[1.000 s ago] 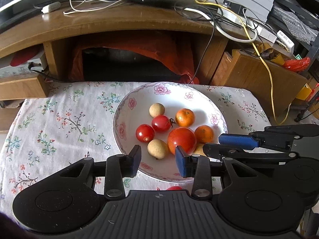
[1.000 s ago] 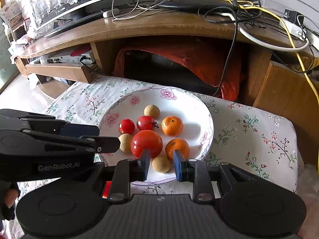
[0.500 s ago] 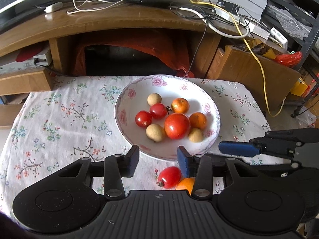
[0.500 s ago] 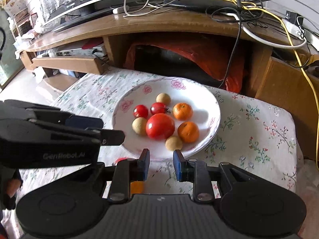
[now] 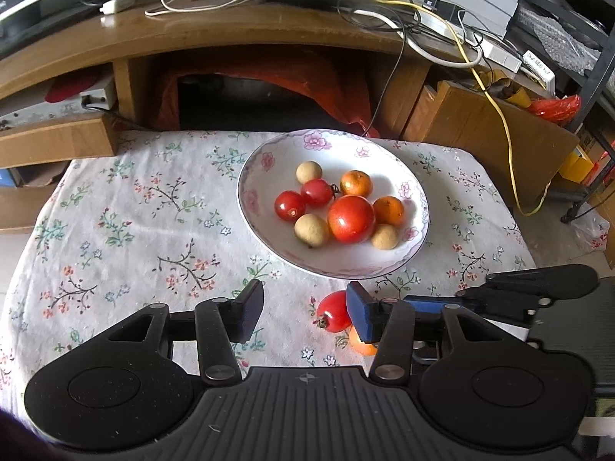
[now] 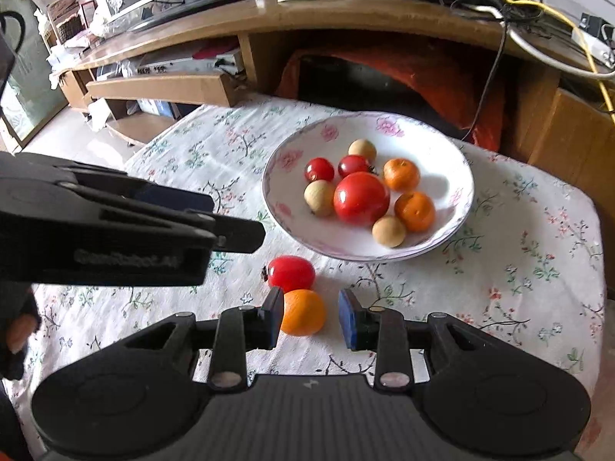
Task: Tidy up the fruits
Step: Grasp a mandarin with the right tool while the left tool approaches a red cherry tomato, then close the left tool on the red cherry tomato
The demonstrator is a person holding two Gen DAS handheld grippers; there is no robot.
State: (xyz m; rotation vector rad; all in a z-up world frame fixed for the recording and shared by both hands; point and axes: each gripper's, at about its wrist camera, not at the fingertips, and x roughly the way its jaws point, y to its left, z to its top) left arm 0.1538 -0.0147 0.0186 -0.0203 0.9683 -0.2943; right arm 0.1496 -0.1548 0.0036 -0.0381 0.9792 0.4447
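A white floral bowl (image 5: 413, 199) (image 6: 453, 161) on the flowered tablecloth holds tomatoes, small oranges and tan longans, with a large tomato (image 5: 350, 218) (image 6: 360, 198) in the middle. A small red tomato (image 5: 333, 311) (image 6: 291, 272) and an orange (image 6: 303, 312) (image 5: 361, 345) lie on the cloth in front of the bowl. My left gripper (image 5: 305, 309) is open and empty, the small tomato just inside its right finger. My right gripper (image 6: 312, 317) is open and empty, with the orange between its fingers next to the left pad.
A wooden TV cabinet (image 5: 230, 34) with cables and a red-orange cloth stands behind the table. A wooden box (image 5: 484, 130) is at the right. The left gripper's body (image 6: 103, 226) crosses the left of the right wrist view. The table's edges lie near left and right.
Both grippers have pulled back from the bowl toward the table's front. The loose tomato and orange have come into full view, and the right gripper's fingers have opened wider around the orange.
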